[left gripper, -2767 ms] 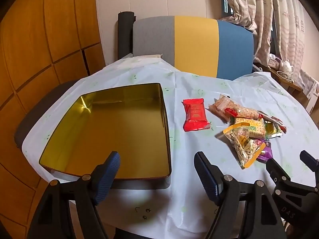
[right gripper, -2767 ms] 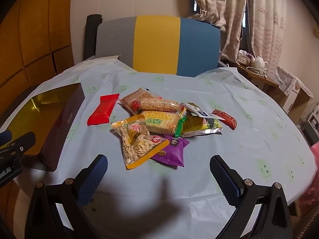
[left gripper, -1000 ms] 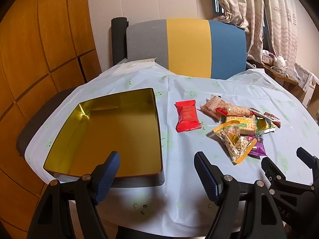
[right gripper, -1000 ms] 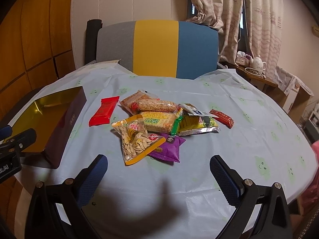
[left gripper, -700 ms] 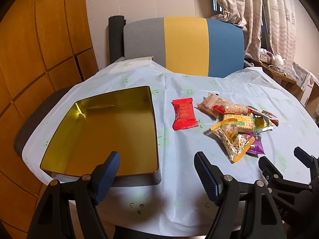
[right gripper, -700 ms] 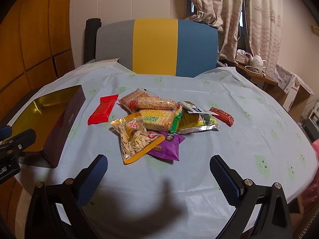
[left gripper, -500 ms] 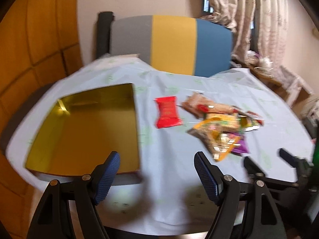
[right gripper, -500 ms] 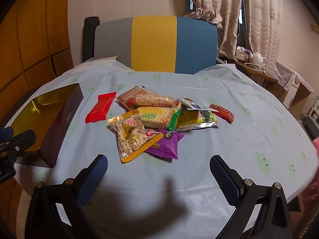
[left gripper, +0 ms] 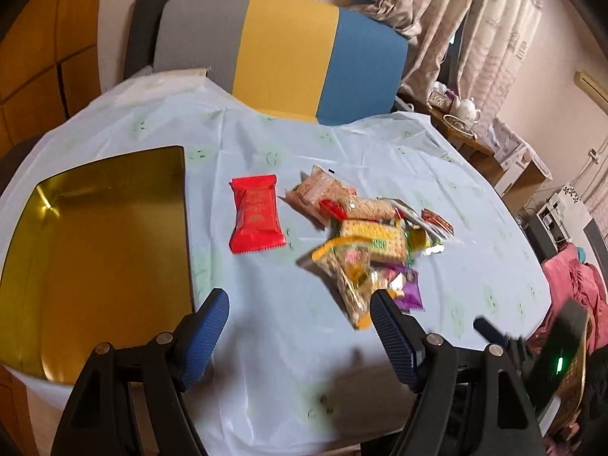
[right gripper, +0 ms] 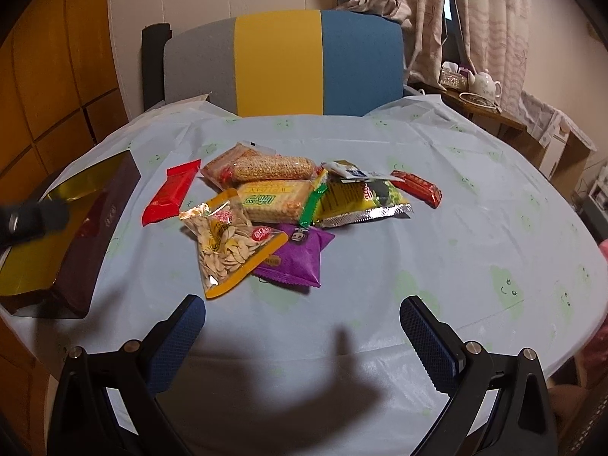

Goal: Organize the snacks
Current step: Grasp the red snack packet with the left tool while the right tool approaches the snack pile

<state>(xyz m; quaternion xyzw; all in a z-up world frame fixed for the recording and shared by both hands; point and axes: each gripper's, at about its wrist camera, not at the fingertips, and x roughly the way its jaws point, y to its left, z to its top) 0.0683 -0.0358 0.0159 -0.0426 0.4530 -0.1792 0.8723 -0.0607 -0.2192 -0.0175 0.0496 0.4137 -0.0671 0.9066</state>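
An empty gold-lined tin box (left gripper: 95,235) sits at the table's left; it also shows in the right wrist view (right gripper: 57,243). A flat red packet (left gripper: 256,212) lies alone beside it. Right of that is a pile of snack packets (right gripper: 281,209): a seed bag (right gripper: 228,243), a purple packet (right gripper: 300,258), a cracker pack (right gripper: 271,199), a yellow-green bag (right gripper: 357,199) and a red bar (right gripper: 418,188). My left gripper (left gripper: 300,326) is open and empty above the table's near edge, between box and pile. My right gripper (right gripper: 304,334) is open and empty, short of the pile.
A light blue tablecloth (right gripper: 437,228) covers the round table. A grey, yellow and blue chair (right gripper: 281,60) stands behind it. A side table with a teapot (right gripper: 484,83) is at the right. Wood panelling lines the left wall.
The left gripper has swung right and forward, so the snack pile now sits nearer its centre; its view is blurred. The right gripper has edged closer to the pile. Both stay open.
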